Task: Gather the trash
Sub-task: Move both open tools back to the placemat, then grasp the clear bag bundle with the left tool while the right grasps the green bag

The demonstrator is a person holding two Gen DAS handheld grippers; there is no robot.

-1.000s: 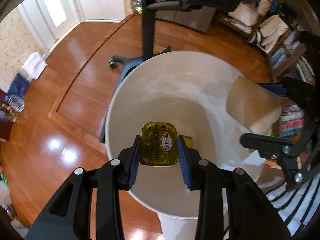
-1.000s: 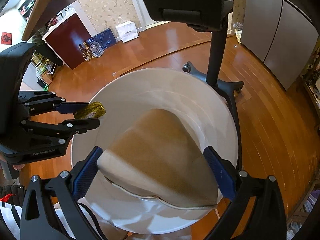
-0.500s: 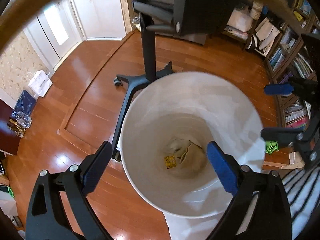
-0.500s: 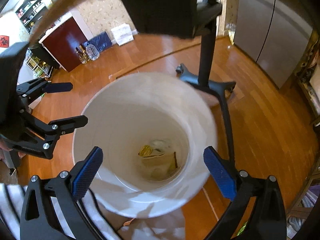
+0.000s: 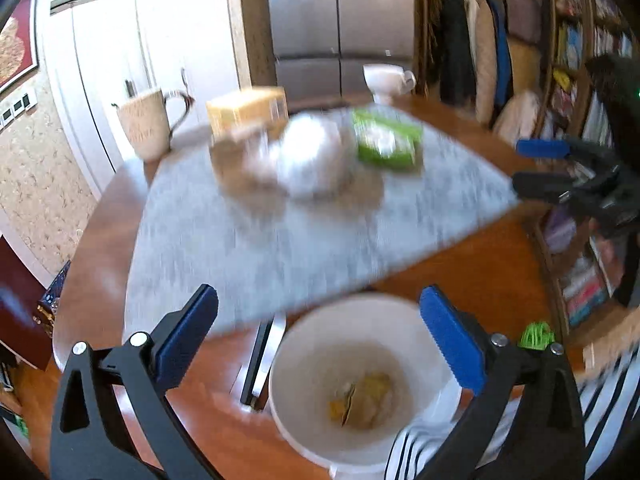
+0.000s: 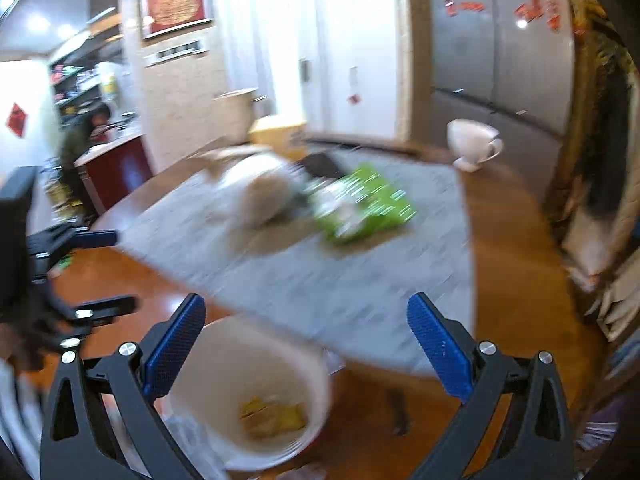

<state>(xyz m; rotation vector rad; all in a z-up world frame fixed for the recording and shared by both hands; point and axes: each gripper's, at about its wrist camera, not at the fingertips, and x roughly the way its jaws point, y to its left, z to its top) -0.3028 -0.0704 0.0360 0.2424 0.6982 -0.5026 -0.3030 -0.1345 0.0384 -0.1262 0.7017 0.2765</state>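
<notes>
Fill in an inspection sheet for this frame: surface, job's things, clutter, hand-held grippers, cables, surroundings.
Surface: round wooden table with a grey mat on it.
Job's things: white bin below the table edge, yellowish scraps in its bottom; crumpled white wad and green packet on the mat, blurred.
Clutter: handled mug, yellow box, white cup.
Grippers: left hand-held gripper jaws opening, nothing between them; right hand-held gripper open, nothing between its jaws.
Cables: nothing seen.
Surroundings: steel fridge, white doors, bookshelves, a person at a far counter.
</notes>
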